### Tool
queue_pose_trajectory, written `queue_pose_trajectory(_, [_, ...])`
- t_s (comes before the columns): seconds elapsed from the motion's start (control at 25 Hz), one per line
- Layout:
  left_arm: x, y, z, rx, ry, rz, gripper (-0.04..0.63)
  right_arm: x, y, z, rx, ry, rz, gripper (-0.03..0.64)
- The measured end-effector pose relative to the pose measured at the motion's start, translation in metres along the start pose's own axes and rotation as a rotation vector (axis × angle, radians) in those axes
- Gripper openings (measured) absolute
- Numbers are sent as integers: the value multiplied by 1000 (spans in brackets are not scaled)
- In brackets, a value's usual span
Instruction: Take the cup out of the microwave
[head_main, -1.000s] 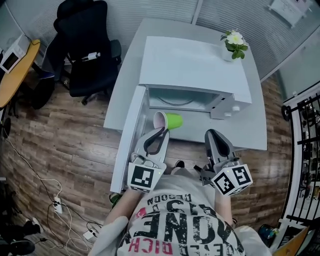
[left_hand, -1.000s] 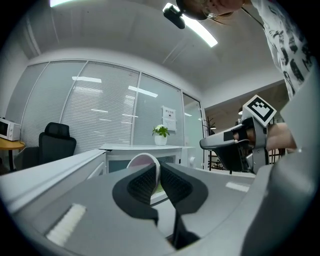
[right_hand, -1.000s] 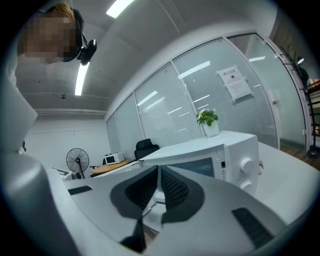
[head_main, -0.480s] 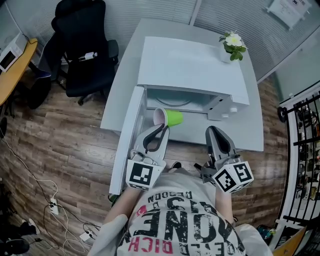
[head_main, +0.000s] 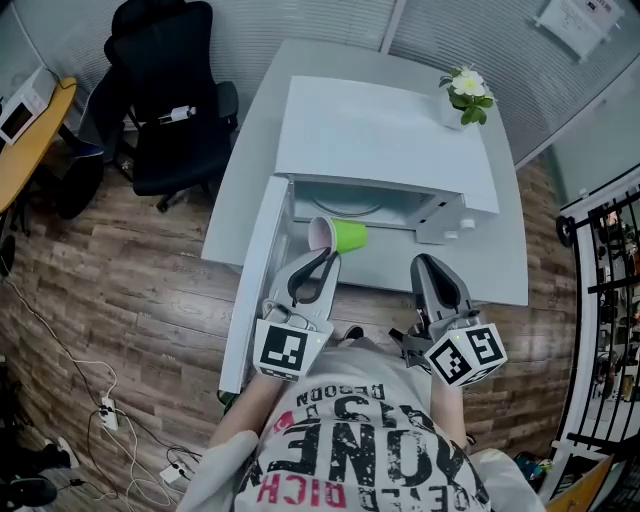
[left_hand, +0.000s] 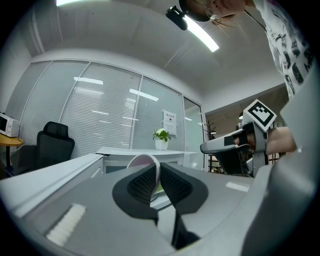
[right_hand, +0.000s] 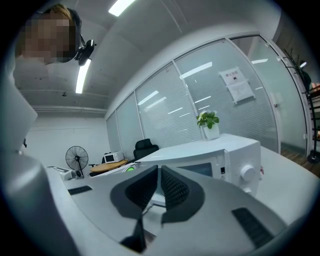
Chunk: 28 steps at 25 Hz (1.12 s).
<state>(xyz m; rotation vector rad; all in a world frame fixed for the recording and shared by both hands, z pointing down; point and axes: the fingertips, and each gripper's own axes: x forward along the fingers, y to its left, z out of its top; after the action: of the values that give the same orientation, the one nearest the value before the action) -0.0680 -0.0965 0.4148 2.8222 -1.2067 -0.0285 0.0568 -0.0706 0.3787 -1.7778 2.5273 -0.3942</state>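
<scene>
The left gripper (head_main: 323, 263) and right gripper (head_main: 431, 268) are smooth grey shells tapering to black ribbed pads (left_hand: 142, 184). Each carries a white cube (head_main: 283, 352) printed with black square markers. The person wears a pale T-shirt (head_main: 360, 455) with bold black lettering, some pink.
</scene>
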Motion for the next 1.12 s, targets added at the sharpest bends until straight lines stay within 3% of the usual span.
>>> queue_pose_trajectory(0.28, [1,-1,-1,-7,4,-4,38,0,-4,-3,-7,10,-8,28])
queue_pose_trajectory(0.52, [3,-2,-2,61,-16,-31,38,0,-6,-7,3,17,-19,28])
queue_pose_trajectory(0.72, [3,-2,-2,-8,10,-12,38,2,-5,-10,2,27,-14,28])
queue_pose_trajectory(0.96, [4,-4,-2,44,-5,-34,38,3,-4,-9,1,23,-11,28])
queue_pose_trajectory(1.12, [5,-3,-2,0,9,-18,38,3,-5,-10,-2,25,-12,28])
